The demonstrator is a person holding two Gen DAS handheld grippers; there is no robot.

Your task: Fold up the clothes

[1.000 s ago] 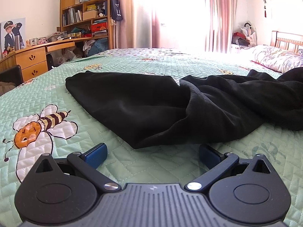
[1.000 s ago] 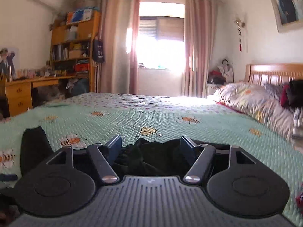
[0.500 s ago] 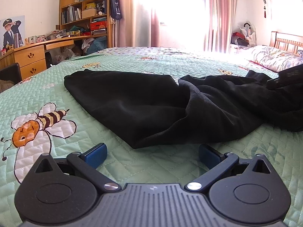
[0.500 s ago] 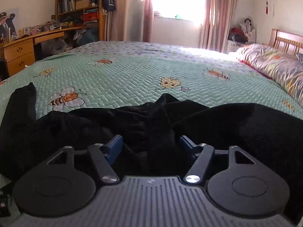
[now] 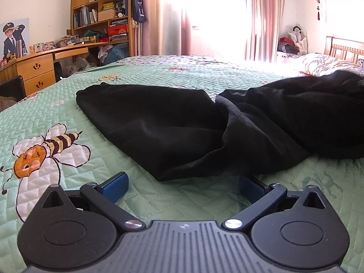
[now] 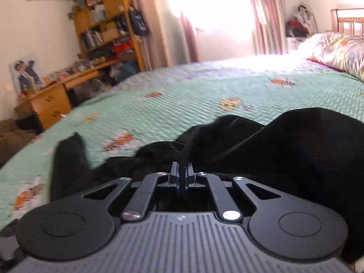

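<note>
While the left gripper (image 5: 183, 183) hovers with its blue pads spread wide and nothing between them, the black garment (image 5: 204, 127) lies just ahead of its fingertips on the green quilted bedspread (image 5: 68, 118), apart from them. The right gripper (image 6: 182, 175) has just been closing and is now clenched on a thin fold of the garment's fabric, which bunches up directly in front of it and to its right.
</note>
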